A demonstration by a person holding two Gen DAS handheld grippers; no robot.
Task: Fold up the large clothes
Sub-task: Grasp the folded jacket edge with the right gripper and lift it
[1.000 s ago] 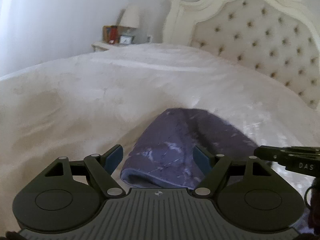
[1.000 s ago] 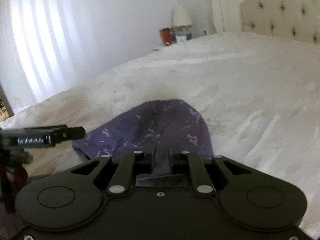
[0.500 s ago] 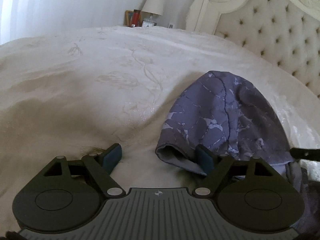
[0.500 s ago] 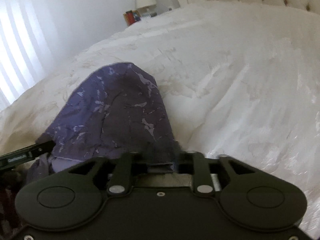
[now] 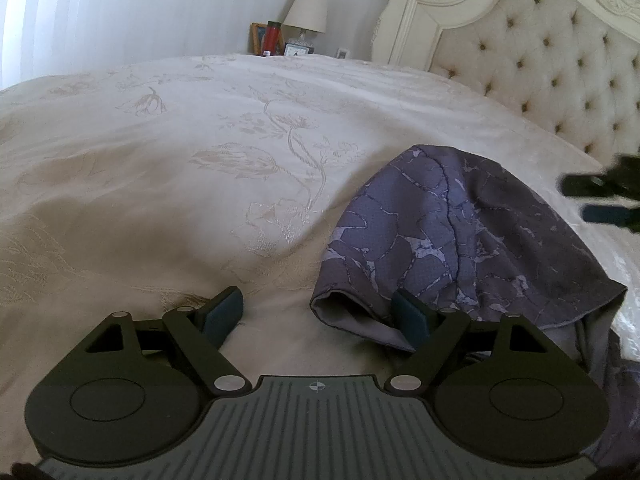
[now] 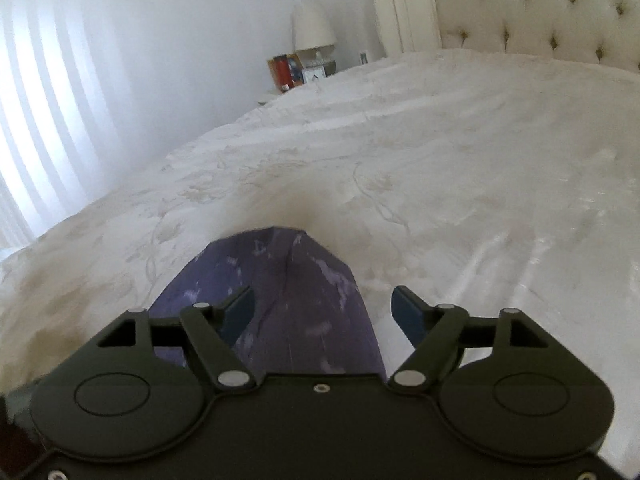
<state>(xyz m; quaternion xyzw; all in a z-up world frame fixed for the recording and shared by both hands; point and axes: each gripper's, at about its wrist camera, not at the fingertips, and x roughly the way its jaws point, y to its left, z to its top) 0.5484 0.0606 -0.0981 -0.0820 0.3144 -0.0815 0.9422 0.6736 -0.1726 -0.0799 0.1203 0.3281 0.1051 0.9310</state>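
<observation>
Two hand-held grippers work over a bed, both spread wide and holding nothing. The left gripper (image 5: 318,316), black-framed with teal finger pads, hovers low at the near edge of a purple marble-print fabric garment (image 5: 452,236); its right pad sits against the garment's open hem, where a pale grey lining shows, while its left pad is over bare bedding. The right gripper (image 6: 326,312), of the same black build, straddles the garment's far side, one pad above the purple cloth (image 6: 280,292) and the other beside it over the cover; its tips also show, blurred, at the right edge of the left wrist view.

The garment lies in a rounded, partly folded heap on a cream bedspread woven with a floral pattern (image 5: 192,184), toward the side nearer a cream tufted headboard with a carved frame (image 5: 532,56). More purple cloth trails off below the left gripper's frame. Beyond the bed stands a nightstand holding a white-shaded table lamp (image 5: 306,10), a red canister (image 5: 272,38) and a small clock.

With neither gripper clamped, the cloth could likely slump or unfold if nudged, and a pinch at the hem might catch only one layer, or the bedspread beneath. No writing can be read in either view.
</observation>
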